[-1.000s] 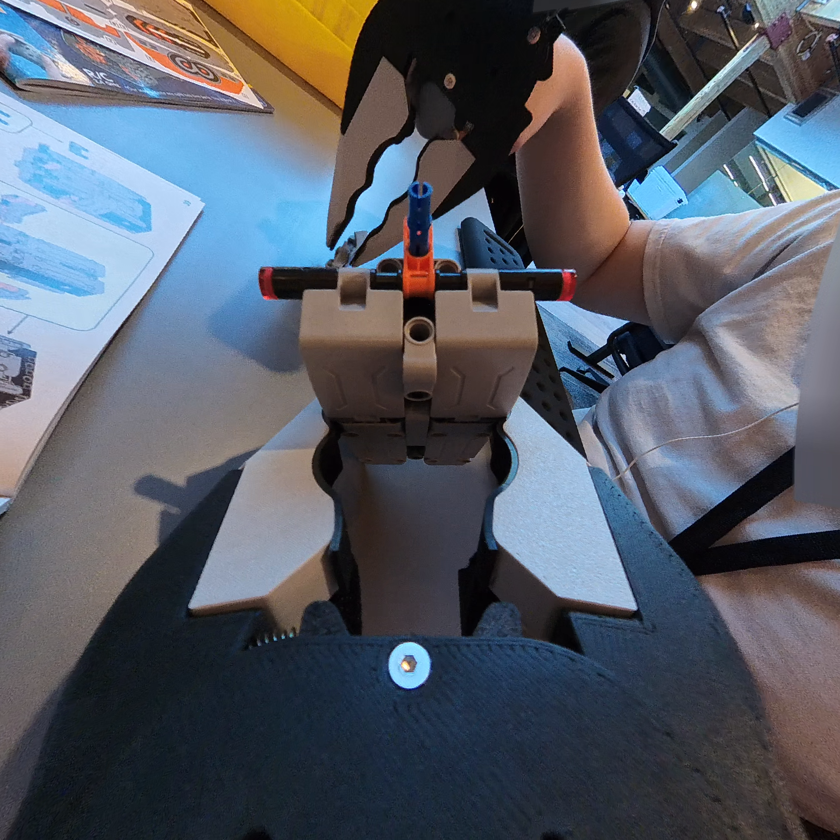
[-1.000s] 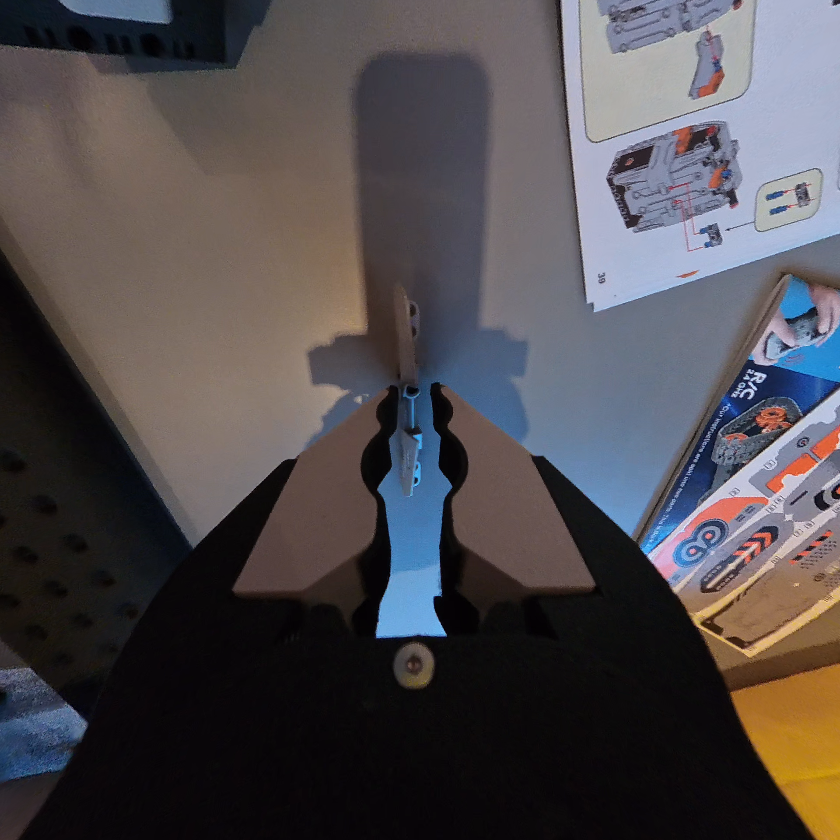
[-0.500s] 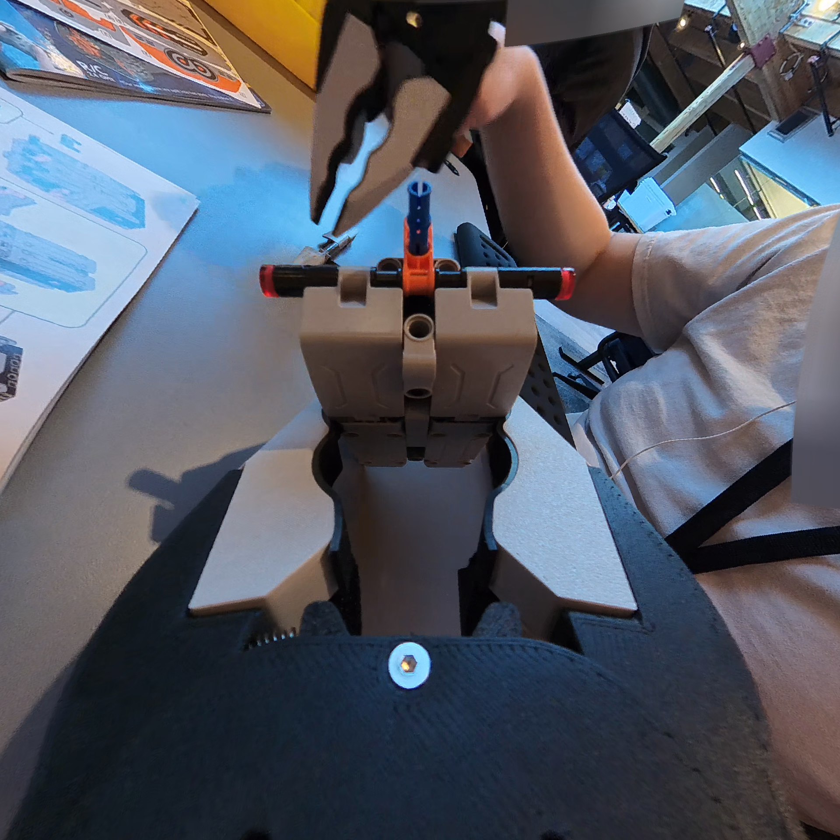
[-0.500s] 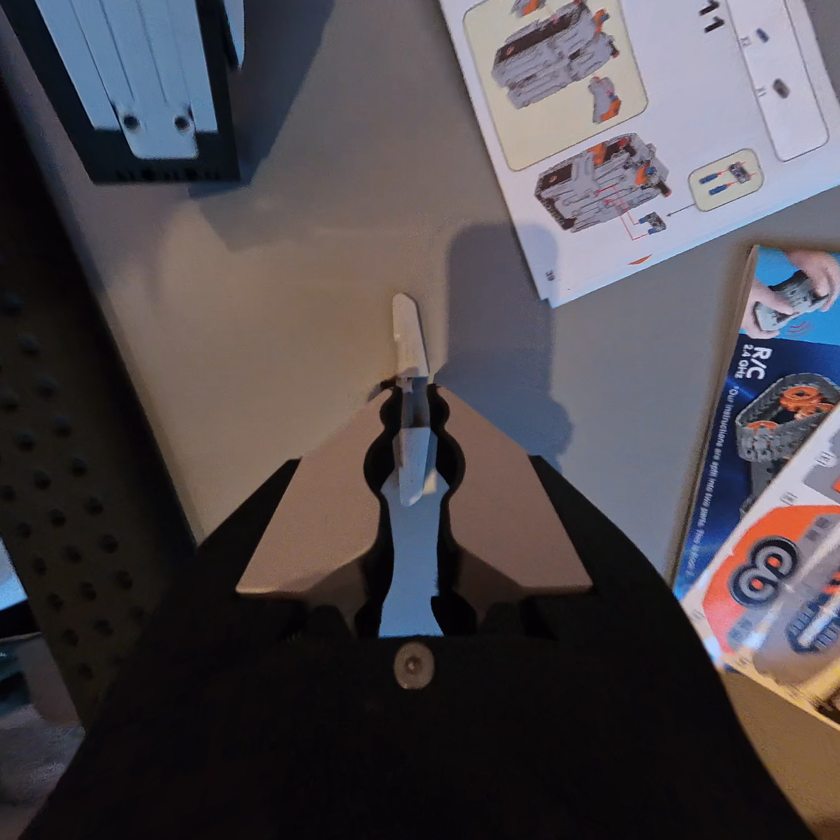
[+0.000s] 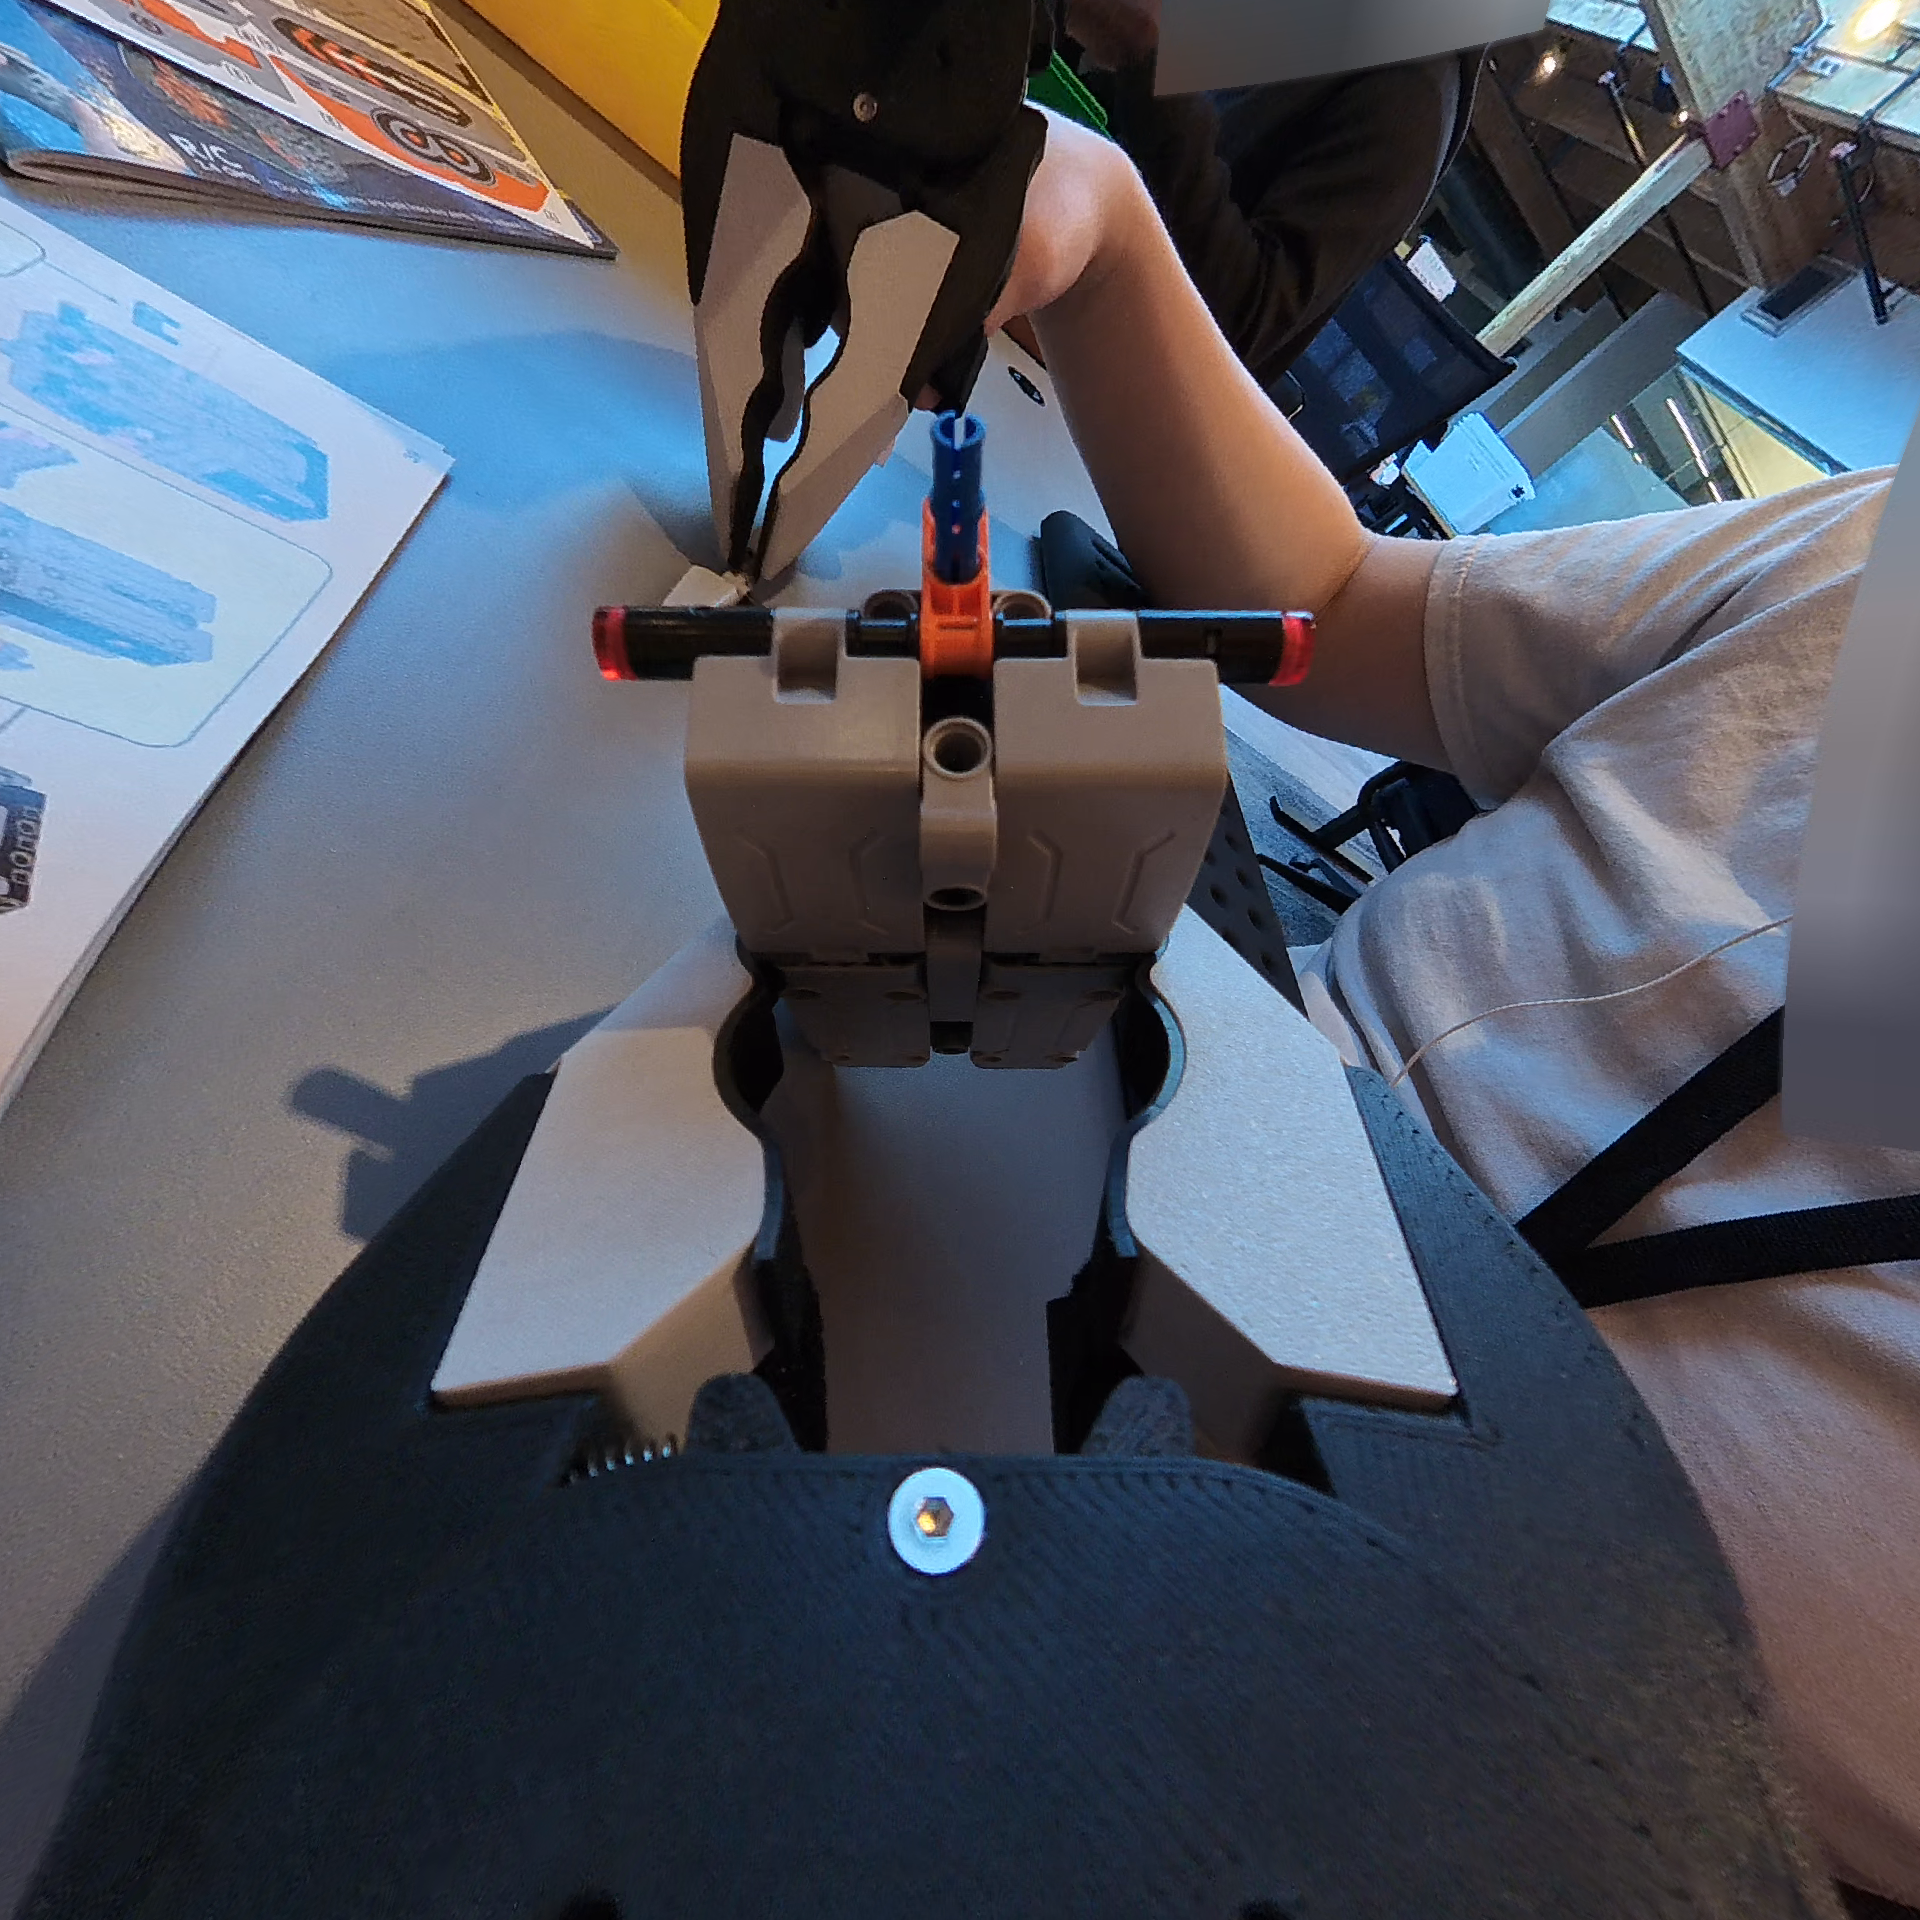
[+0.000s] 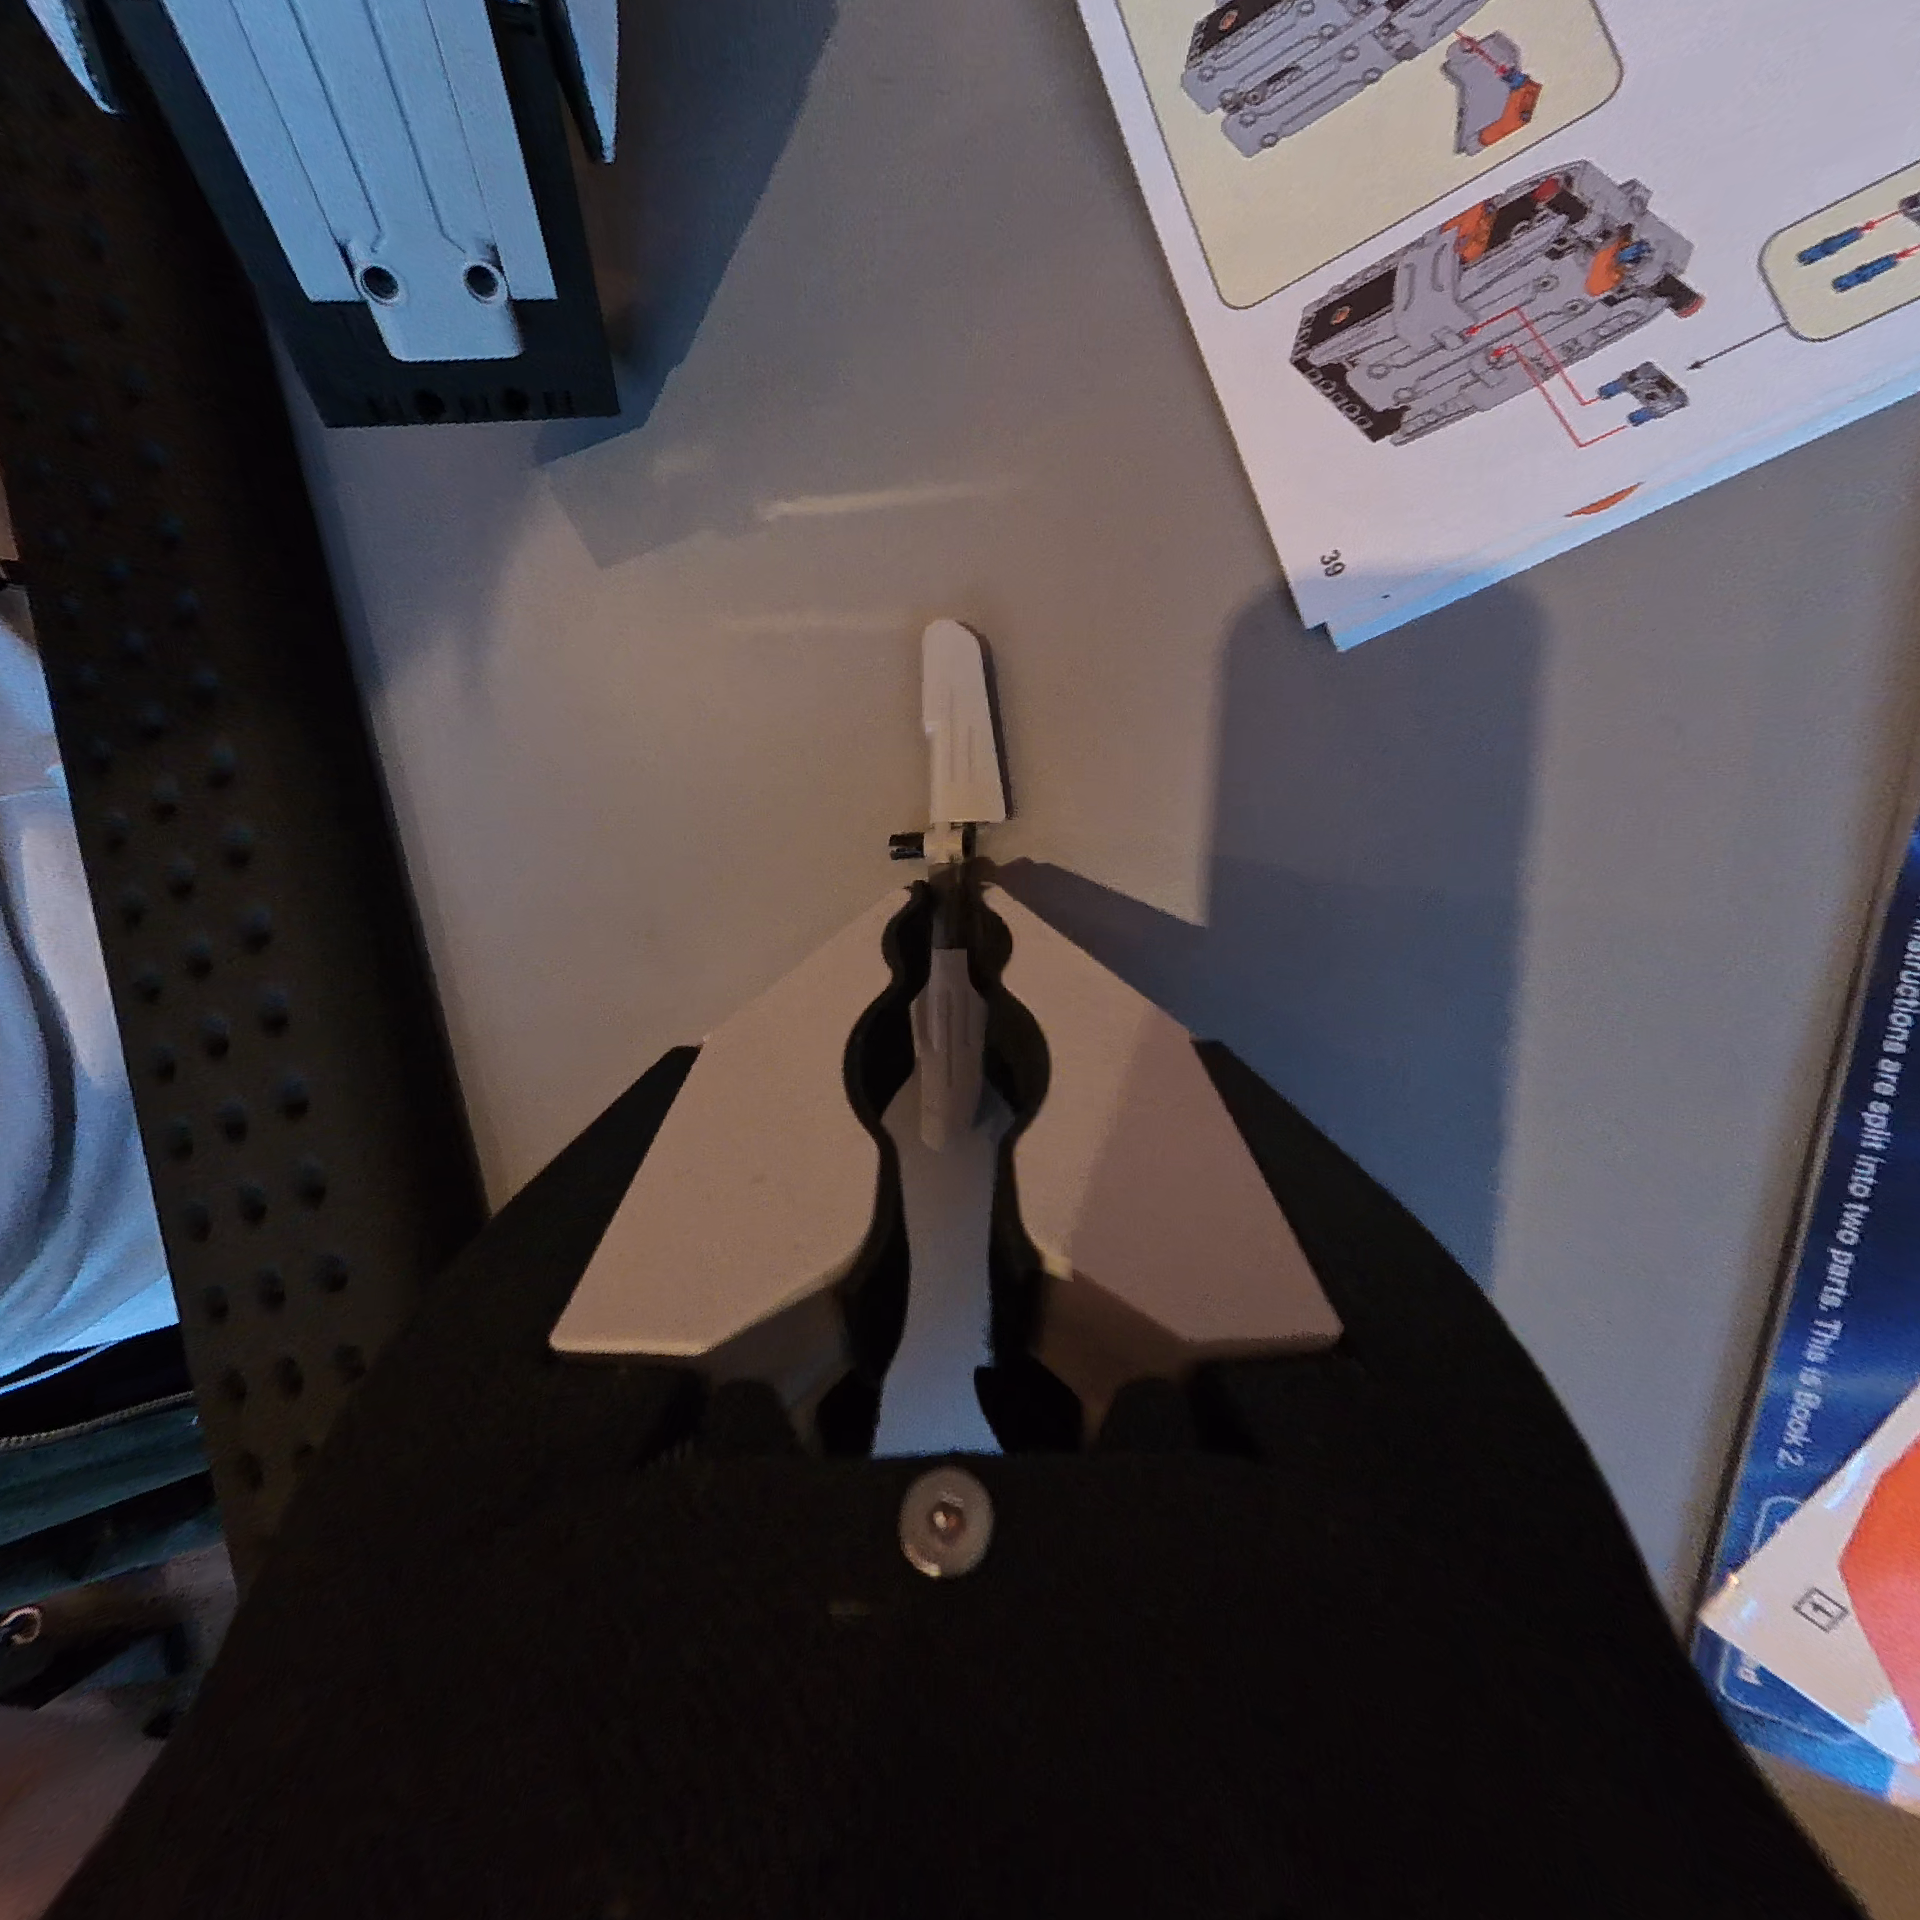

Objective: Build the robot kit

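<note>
The slim, pale grey plastic panel piece (image 6: 961, 727) is lying on the grey tabletop (image 6: 727, 644), light, rigid, slippery; your right claw (image 6: 951, 899) is pinching its middle. Your left claw (image 5: 951, 997) is gripping the blocky grey brick assembly (image 5: 951, 810).

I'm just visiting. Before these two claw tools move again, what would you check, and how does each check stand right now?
1. Left gripper clamped on the grey brick assembly: ok.
2. Blue pin upright in the orange connector: ok.
3. Right gripper shut on the white panel piece: ok.
4. Panel lifted off the table: cannot tell.
5. Right gripper apart from the blue pin: ok.
6. Instruction sheet clear of both grippers: ok.
</note>
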